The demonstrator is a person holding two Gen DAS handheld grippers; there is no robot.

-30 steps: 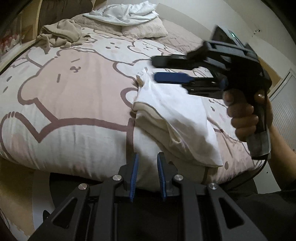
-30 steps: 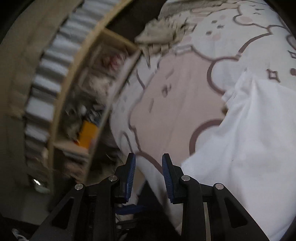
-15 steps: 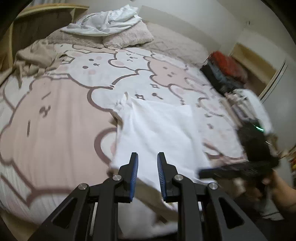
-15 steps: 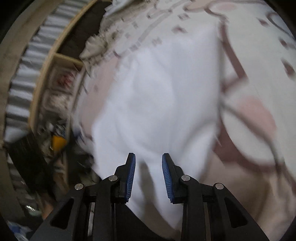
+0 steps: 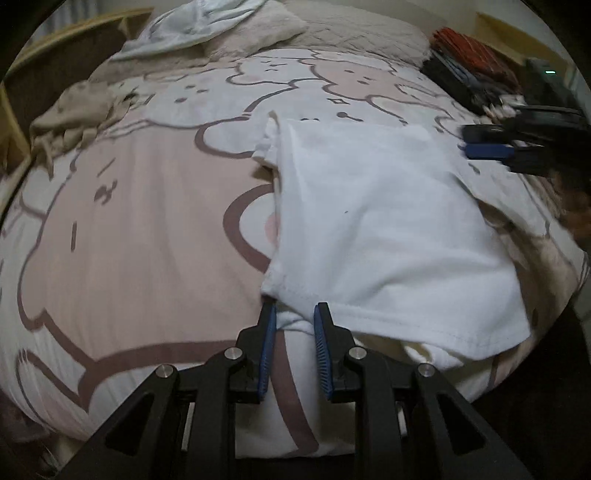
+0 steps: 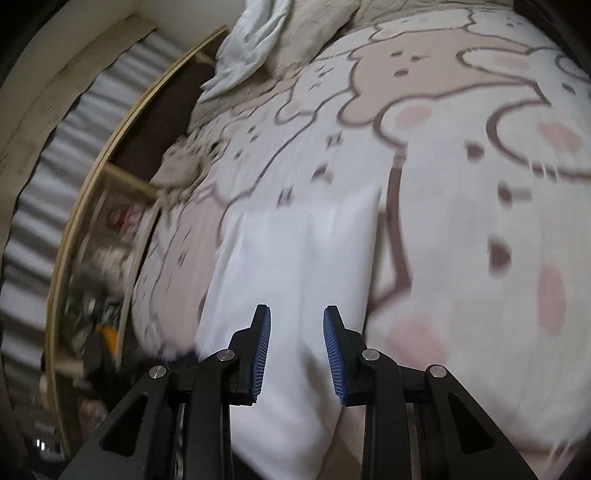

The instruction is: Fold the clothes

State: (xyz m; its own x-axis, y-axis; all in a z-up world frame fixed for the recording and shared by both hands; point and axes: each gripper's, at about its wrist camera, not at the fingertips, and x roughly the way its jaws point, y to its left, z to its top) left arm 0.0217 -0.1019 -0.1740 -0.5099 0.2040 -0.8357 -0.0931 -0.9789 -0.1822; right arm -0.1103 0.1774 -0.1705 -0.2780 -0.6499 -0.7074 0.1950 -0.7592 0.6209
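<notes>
A white T-shirt (image 5: pixel 376 221) lies folded on the bed, its hem draped over the near edge. My left gripper (image 5: pixel 293 314) stands open just below the shirt's near left corner, nothing between its fingers. The right gripper (image 5: pixel 480 142) shows in the left wrist view at the shirt's far right corner, blurred, jaws close together. In the right wrist view my right gripper (image 6: pixel 297 317) hangs open above the white shirt (image 6: pixel 295 258), apart from it.
The bed cover (image 5: pixel 129 221) has a pink and white bear print. A beige garment (image 5: pixel 74 114) lies crumpled at far left, a pale cloth (image 5: pixel 195 26) on the pillows. Dark and red items (image 5: pixel 472 74) are stacked at far right. A wooden shelf (image 6: pixel 107 206) flanks the bed.
My left gripper dropped lower and closer to the shirt's near hem. The right gripper swung from the shirt's near right side up to its far right corner; its view turned toward the bed.
</notes>
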